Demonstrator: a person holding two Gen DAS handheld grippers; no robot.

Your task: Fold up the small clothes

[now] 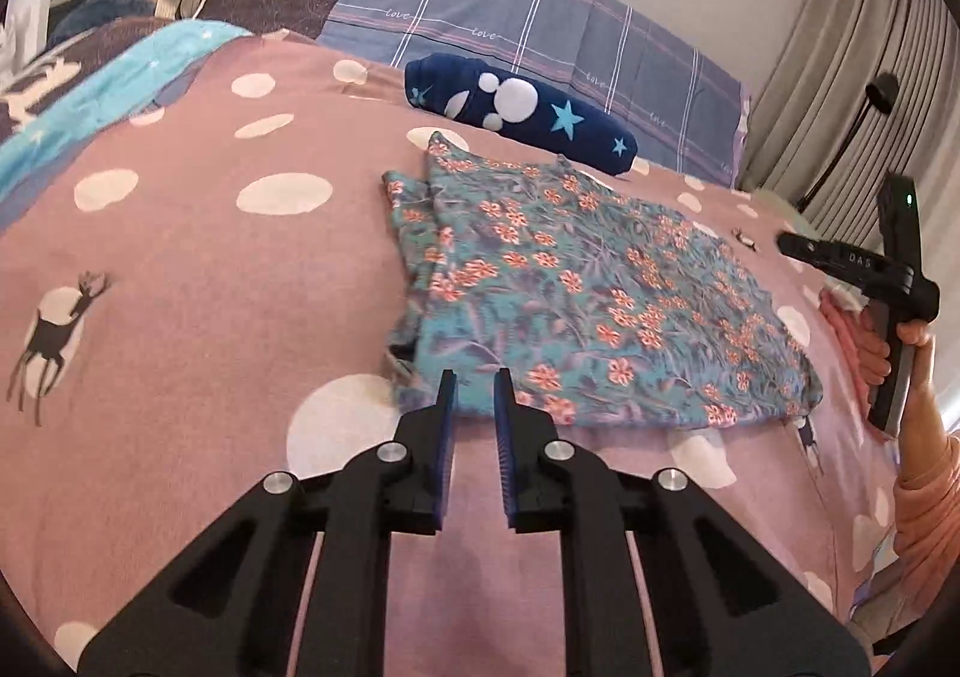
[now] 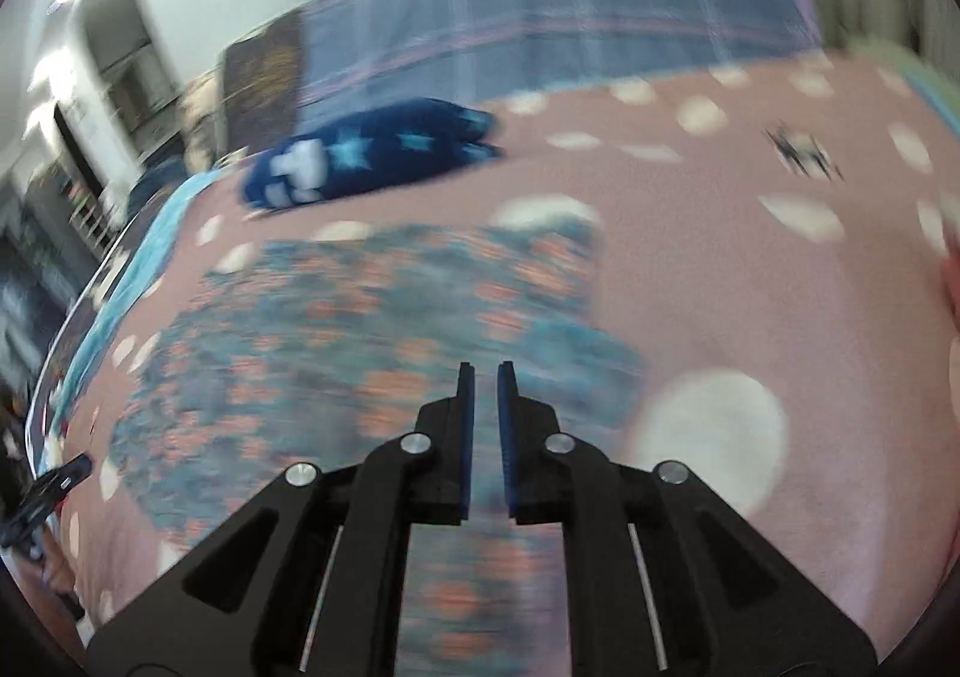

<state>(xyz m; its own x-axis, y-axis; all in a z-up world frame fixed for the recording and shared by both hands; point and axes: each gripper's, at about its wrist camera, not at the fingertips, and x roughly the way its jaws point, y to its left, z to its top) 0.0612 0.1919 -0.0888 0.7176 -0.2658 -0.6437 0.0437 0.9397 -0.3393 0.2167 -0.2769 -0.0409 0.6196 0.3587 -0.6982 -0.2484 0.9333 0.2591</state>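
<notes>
— Where's the floral garment [image 1: 576,281]?
— Folded flat on the pink bed [image 1: 198,281].
— The fingers?
— Left gripper [image 1: 475,380] angled down at its near edge, right gripper [image 2: 485,371] above it; both slightly parted, empty.

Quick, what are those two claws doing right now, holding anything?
Left gripper: narrow gap between the fingers, holding nothing, just short of the floral garment.
Right gripper: narrow gap, holding nothing.

The word "love" repeats in white script along the blue checked pillow [image 1: 528,35]; "DAS" marks the right tongs [image 1: 855,259].
</notes>
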